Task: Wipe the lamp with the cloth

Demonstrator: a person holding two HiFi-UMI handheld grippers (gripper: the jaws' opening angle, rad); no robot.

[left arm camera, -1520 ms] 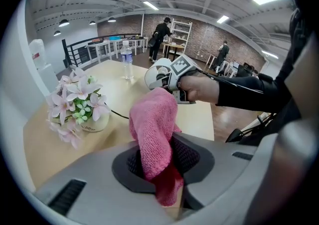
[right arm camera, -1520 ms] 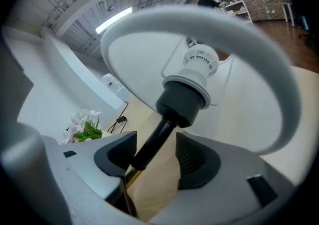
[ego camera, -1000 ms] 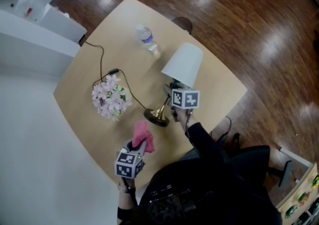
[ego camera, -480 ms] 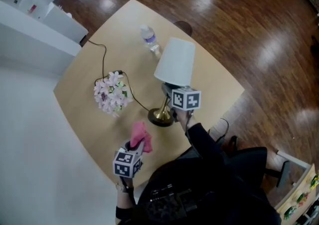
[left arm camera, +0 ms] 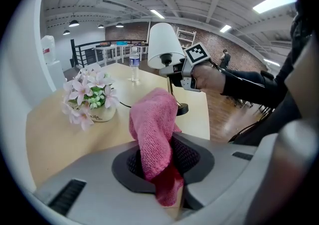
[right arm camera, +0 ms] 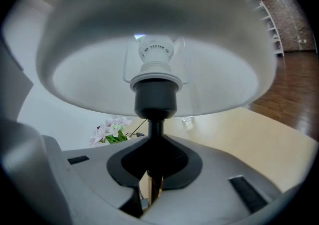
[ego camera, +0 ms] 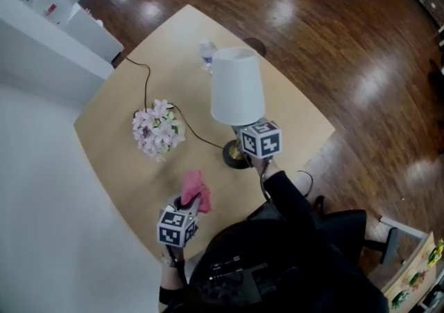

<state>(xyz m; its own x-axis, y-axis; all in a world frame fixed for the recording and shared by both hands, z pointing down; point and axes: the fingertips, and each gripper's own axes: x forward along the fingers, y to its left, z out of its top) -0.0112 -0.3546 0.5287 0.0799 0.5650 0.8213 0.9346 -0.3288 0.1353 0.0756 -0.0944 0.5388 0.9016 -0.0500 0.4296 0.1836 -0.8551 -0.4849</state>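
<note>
The lamp has a white shade (ego camera: 237, 86), a thin brass stem (right arm camera: 155, 134) and a dark round base (ego camera: 234, 157), and it stands upright on the tan table (ego camera: 291, 114). My right gripper (ego camera: 242, 137) is shut on the stem just under the black socket; its jaws have just been closing with the stem between them. In the right gripper view (right arm camera: 151, 189) the shade (right arm camera: 154, 44) fills the top. The pink cloth (ego camera: 195, 187) hangs from my left gripper (ego camera: 189, 204), which is shut on it near the table's front edge. The left gripper view shows the cloth (left arm camera: 152, 129) draped over the jaws.
A pot of pink flowers (ego camera: 157, 131) stands left of the lamp, with the black cord (ego camera: 144, 86) running past it. A water bottle (ego camera: 207, 51) sits behind the shade. White counters (ego camera: 76, 34) lie far left; wooden floor surrounds the table.
The lamp has gone from leaning to upright, its shade swinging left and toward me. My right gripper rose with the stem. The left gripper and cloth stayed in place.
</note>
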